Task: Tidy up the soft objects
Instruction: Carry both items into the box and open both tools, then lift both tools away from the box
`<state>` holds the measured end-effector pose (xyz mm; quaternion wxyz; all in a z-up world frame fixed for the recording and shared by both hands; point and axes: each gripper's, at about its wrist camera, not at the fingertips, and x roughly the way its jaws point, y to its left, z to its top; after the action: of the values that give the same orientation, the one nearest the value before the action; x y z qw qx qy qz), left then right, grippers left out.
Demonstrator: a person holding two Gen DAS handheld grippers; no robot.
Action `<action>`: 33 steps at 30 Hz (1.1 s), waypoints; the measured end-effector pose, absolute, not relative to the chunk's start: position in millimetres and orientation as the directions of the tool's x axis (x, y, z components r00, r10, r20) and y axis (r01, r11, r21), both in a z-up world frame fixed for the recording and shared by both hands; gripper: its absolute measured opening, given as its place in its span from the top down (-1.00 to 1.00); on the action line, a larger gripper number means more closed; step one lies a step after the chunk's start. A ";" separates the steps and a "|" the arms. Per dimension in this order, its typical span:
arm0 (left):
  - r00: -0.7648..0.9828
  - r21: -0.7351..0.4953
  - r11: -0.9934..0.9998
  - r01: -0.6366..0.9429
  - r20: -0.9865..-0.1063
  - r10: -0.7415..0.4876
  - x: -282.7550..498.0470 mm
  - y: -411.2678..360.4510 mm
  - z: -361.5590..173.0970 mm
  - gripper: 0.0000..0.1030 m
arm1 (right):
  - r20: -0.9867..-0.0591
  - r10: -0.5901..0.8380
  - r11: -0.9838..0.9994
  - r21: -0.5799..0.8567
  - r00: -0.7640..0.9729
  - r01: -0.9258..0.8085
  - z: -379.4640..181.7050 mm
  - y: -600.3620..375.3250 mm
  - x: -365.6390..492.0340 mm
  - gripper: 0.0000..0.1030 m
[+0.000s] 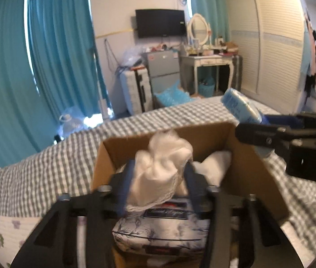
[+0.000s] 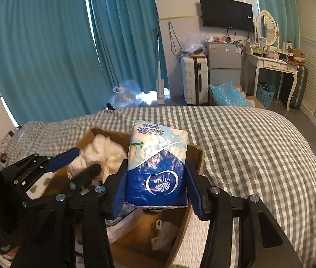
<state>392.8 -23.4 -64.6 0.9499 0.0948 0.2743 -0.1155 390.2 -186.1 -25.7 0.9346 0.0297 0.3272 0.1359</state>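
White cloth [image 1: 158, 167] bunches between the spread left tongs [image 1: 158, 179], over the box [image 1: 242, 167] on the bed [image 1: 46, 167]; right tongs [image 2: 155, 186] pinch a tissue pack [image 2: 158, 163], long axis pointing far, above the box's right side, ready to lower

Home bedroom: checked bed [image 2: 258, 147], wardrobe [image 1: 267, 38], dressing table [image 2: 272, 64].

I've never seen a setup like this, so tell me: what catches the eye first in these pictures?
The blue and white tissue pack, standing between the right gripper's blue fingers above the open cardboard box. Next, the crumpled white cloth between the left gripper's fingers over that same box, which sits on a grey checked bedspread. Behind, teal curtains fill the wall.
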 end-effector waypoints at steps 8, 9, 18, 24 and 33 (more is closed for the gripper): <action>0.826 0.050 0.976 0.212 -0.543 -0.152 388.7 -9.6 -58.2 -0.44 | -0.579 0.233 0.972 0.154 0.781 -0.176 -21.5 -200.1 390.5 -0.55; 0.828 0.050 0.976 0.211 -0.541 -0.152 385.5 -8.8 -52.9 -0.44 | -0.576 0.227 0.974 0.147 0.785 -0.173 -16.5 -200.2 385.7 -0.58; 0.910 0.070 0.981 0.183 -0.390 -0.142 304.0 1.6 59.2 -0.44 | -0.478 0.180 0.984 0.082 0.860 -0.160 90.6 -213.8 300.7 -0.65; 0.957 0.051 0.983 0.178 -0.243 -0.161 209.6 18.0 140.9 -0.70 | -0.386 0.164 0.986 0.043 0.908 -0.160 170.8 -214.8 211.5 -0.73; 0.966 0.056 0.982 0.182 -0.198 -0.168 114.3 35.3 178.1 -0.72 | -0.341 0.145 0.987 -0.014 0.929 -0.159 211.9 -205.2 109.4 -0.93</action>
<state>114.3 35.3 178.1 0.9907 0.0371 0.0966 -0.0883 109.4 -205.2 211.9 0.9818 -0.0206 0.1719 0.0776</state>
